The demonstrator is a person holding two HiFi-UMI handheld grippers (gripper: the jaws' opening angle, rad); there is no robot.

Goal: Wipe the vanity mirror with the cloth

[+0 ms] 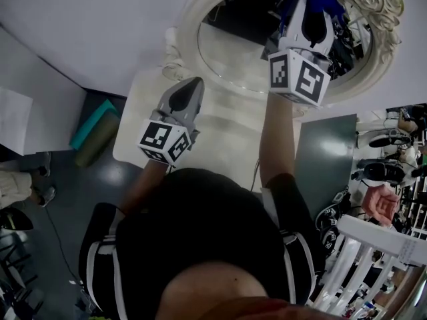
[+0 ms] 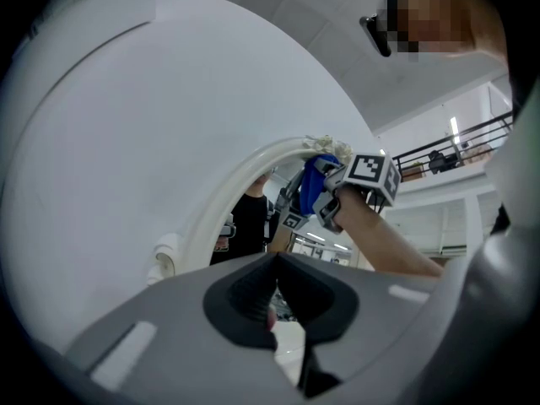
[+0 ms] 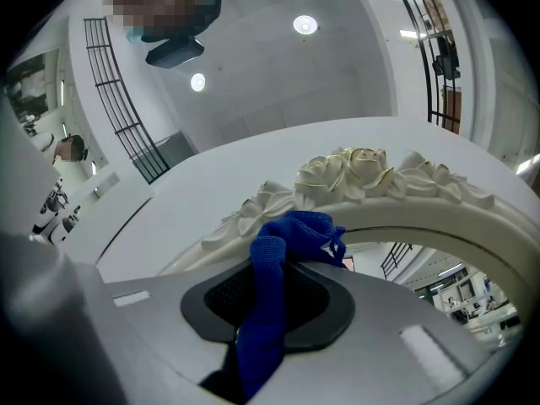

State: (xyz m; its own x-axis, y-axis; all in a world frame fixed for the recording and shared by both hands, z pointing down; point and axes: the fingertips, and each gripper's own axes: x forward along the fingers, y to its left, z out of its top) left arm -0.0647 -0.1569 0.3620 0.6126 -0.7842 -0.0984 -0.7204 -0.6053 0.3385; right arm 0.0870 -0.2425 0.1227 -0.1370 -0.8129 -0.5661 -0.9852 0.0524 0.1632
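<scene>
Right gripper (image 1: 312, 7) holds the blue cloth (image 3: 268, 306) up at the oval vanity mirror (image 1: 230, 52).
Its jaws are clamped on the cloth, just below the frame's carved roses (image 3: 354, 170). The left gripper (image 1: 183, 97), jaws together and empty, hangs lower over the white vanity top (image 1: 143, 122), clear of the glass.

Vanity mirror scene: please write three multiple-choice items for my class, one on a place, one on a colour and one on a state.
1. Where is the cloth?
A. in a bucket
B. in the right tool, up by the mirror frame
C. in a drawer

2. What colour is the cloth?
A. red
B. blue
C. yellow

3. How do the left tool jaws stand?
A. wide apart
B. closed on a sponge
C. together, with nothing between them

Answers:
1 B: the right gripper view shows it clamped beside the carved roses.
2 B: it is plainly blue there.
3 C: the left gripper view shows the jaws meeting, with nothing held.
</scene>
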